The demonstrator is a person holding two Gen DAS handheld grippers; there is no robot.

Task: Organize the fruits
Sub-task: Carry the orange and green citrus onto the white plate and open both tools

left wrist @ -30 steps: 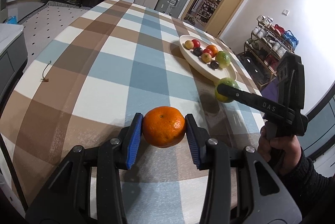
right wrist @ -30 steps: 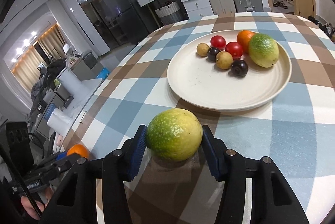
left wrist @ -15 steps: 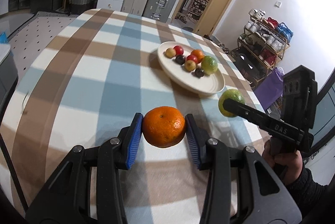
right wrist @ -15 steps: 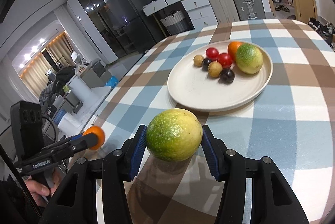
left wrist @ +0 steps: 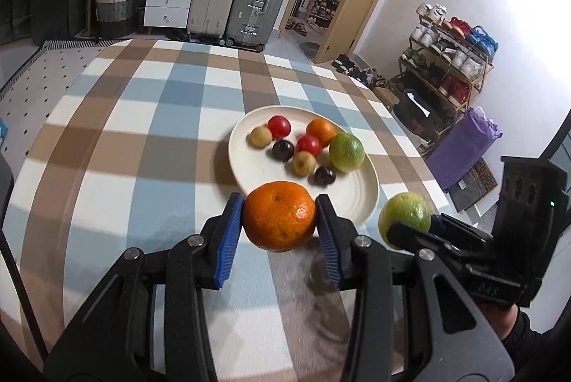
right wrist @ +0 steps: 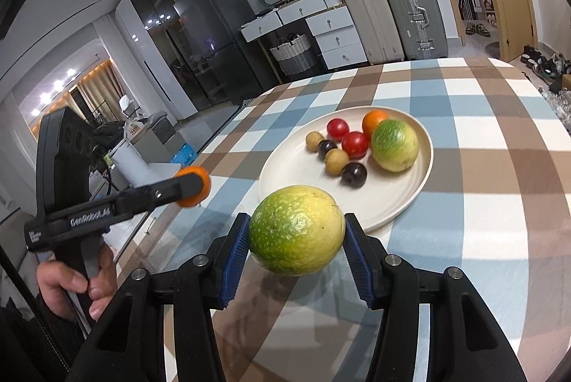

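My left gripper (left wrist: 280, 221) is shut on an orange mandarin (left wrist: 279, 216), held in the air just before the near rim of the cream plate (left wrist: 360, 200). My right gripper (right wrist: 296, 241) is shut on a green-yellow citrus fruit (right wrist: 297, 230), also lifted, near the plate (right wrist: 399, 203). The plate holds several fruits: a green citrus (left wrist: 346, 152), an orange (left wrist: 321, 131), two red tomatoes, dark plums and tan longans. In the left wrist view the right gripper shows at the right with its fruit (left wrist: 405, 216). In the right wrist view the left gripper carries the mandarin (right wrist: 194, 186) at the left.
The table wears a checked brown, blue and white cloth (left wrist: 150, 132). A person's hand (right wrist: 75, 282) grips the left tool's handle. Suitcases (left wrist: 257, 0), white drawers and a basket stand beyond the far edge; a shoe rack (left wrist: 446, 61) is at the right.
The left gripper has swung with the mandarin toward the plate, which now lies straight ahead and close. The right gripper drew back and rose a little with its citrus.
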